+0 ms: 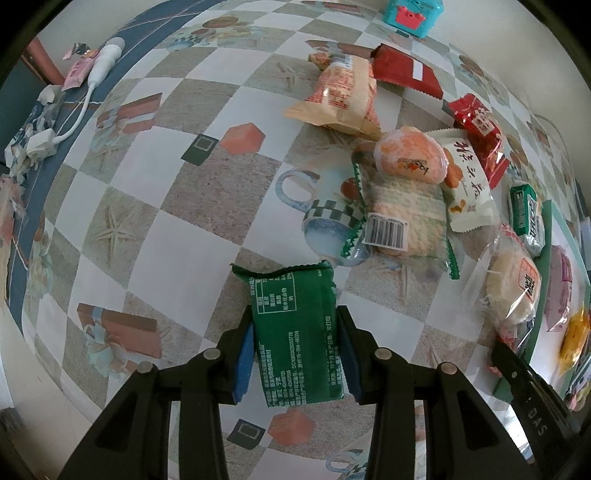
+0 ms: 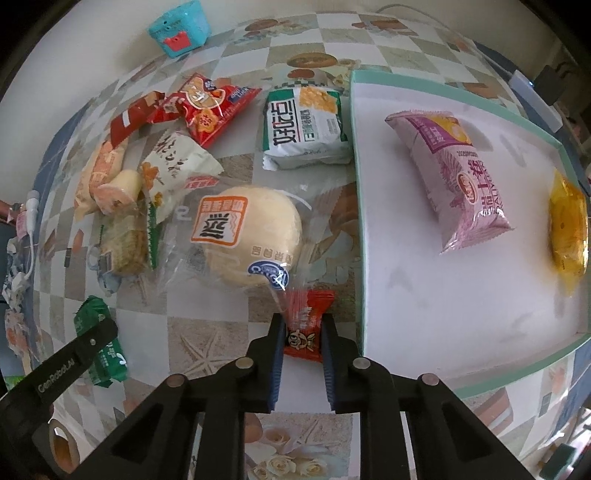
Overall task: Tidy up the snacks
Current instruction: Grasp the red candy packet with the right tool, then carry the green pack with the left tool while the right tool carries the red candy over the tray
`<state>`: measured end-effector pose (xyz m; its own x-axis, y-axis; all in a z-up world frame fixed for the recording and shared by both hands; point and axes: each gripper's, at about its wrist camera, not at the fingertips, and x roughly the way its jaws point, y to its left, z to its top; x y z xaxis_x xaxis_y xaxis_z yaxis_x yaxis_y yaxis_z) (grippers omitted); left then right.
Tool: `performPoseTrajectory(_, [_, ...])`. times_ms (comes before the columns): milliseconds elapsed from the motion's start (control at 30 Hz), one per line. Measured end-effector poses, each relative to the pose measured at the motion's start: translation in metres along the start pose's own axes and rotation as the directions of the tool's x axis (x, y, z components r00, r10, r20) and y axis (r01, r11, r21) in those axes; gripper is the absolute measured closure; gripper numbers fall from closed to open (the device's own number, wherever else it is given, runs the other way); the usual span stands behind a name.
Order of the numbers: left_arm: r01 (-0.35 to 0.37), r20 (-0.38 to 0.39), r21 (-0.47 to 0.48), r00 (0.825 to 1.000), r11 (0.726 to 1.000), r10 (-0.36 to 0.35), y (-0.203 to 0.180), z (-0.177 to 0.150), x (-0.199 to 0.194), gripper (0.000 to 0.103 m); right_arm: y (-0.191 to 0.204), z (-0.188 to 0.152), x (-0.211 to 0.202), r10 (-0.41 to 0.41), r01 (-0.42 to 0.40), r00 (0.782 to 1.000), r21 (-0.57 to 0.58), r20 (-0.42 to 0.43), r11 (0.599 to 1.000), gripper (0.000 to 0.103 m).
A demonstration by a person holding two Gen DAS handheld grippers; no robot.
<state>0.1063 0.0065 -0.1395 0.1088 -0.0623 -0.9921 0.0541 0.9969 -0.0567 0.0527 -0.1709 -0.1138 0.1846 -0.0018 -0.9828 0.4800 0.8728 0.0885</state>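
Note:
My left gripper [image 1: 295, 321] is shut on a dark green snack packet [image 1: 295, 332], held above the checked tablecloth; the same green packet [image 2: 99, 343] shows at the lower left of the right wrist view. My right gripper [image 2: 303, 321] is shut on a small red candy packet [image 2: 304, 325] beside the left wall of a white tray with a mint-green rim [image 2: 360, 221]. A pink packet [image 2: 454, 177] and a yellow packet [image 2: 569, 232] lie in the tray. A round bun in clear wrap [image 2: 251, 236] lies just ahead of the red packet.
A pile of snacks lies on the table: a green-and-white packet [image 2: 303, 125], red packets [image 2: 207, 107], a white packet [image 2: 173, 162], a cracker pack [image 1: 402, 218] and an orange bun [image 1: 410, 155]. A teal box [image 2: 181, 31] stands at the back. A white cable [image 1: 88, 96] lies far left.

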Motion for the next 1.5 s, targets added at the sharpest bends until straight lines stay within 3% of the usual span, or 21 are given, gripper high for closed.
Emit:
performPoseTrajectory(500, [0.006,0.018,-0.043,1.000,0.999,-0.005,0.023,0.003,-0.009,0.061,0.008,-0.002,-0.028,0.083,-0.083,0.996,-0.006,0.022,0.996,0.083])
performPoseTrajectory(867, [-0.015,0.015,-0.071,1.000,0.997,0.016,0.035,0.003,-0.021,0.061,-0.007,-0.006,-0.028,0.057,-0.057,0.998,0.031,0.004,0.998,0.083])
performPoseTrajectory(1500, [-0.027,0.110,-0.056,0.993,0.998,0.033,0.032,0.003,-0.061,0.061,-0.031,-0.001,-0.076,0.061,-0.075,0.986,0.082,0.157,0.994,0.083])
